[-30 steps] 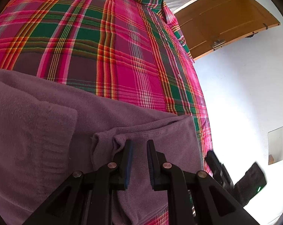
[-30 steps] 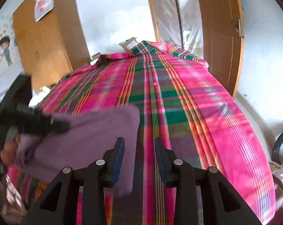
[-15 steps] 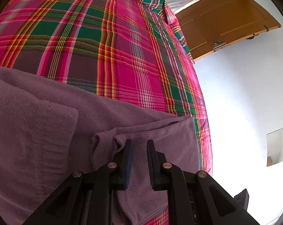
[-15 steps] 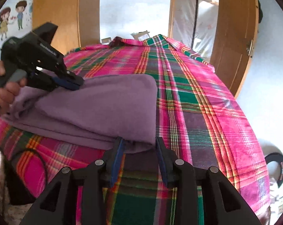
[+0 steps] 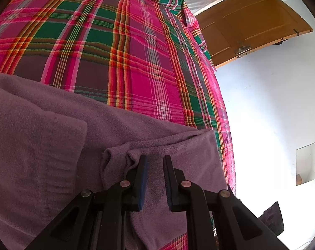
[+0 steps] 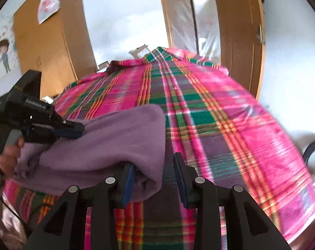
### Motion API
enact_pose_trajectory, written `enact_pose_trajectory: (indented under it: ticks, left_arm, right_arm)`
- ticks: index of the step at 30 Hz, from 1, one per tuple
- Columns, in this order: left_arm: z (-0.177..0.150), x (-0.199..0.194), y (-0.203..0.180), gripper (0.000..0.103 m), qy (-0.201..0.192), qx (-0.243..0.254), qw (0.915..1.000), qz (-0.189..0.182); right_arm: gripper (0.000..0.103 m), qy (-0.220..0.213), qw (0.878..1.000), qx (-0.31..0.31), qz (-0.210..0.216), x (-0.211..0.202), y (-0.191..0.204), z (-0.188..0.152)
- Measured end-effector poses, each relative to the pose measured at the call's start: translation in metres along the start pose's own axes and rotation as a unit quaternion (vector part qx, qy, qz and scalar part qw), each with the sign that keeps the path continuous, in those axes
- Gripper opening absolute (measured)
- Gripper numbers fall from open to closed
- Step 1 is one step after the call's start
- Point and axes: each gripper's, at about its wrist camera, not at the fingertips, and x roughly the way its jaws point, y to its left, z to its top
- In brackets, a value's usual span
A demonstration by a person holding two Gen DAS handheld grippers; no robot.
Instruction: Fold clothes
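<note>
- The bed (image 6: 209,108) fills the middle of both views under a pink and green plaid cover.
- A purple garment (image 6: 107,141), partly folded, lies at its near edge, lower left in both views.
- Left gripper (image 5: 155,164) stands slightly parted over a bunched hem, clamping nothing.
- Right gripper (image 6: 154,166) is wide apart around the folded corner.
- I'd bite every layer before lifting.
- The left tool's label looks like "GenRobot.AI", though blurred.
</note>
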Motion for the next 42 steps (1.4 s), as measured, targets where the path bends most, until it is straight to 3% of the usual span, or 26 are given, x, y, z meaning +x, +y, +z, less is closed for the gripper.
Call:
enact_pose_trajectory:
  ticks: [11,27,30,36,42]
  left_arm:
    - [0.000,0.000,0.003,0.015,0.001,-0.002,1.0000,-0.005]
    - [-0.002,-0.001,0.005,0.015,0.001,-0.003,0.9999,-0.012]
    - [-0.001,-0.001,0.006,0.015,0.002,-0.005,0.9999,-0.013]
    - [0.000,-0.006,0.005,0.015,0.001,-0.007,0.9999,-0.009]
    - [0.007,-0.023,0.006,0.015,-0.031,-0.012,0.9994,-0.004]
  right_arm:
    - [0.037,0.009,0.997,-0.073,-0.017,0.001,0.016,-0.021]
    - [0.037,-0.016,0.997,-0.016,-0.075,-0.003,-0.005,-0.022]
    - [0.050,-0.014,0.996,-0.006,-0.083,-0.004,-0.012,-0.023]
    - [0.051,0.015,0.998,-0.041,-0.050,-0.017,-0.015,-0.015]
    - [0.051,-0.001,0.998,-0.065,0.015,-0.047,-0.018,0.003]
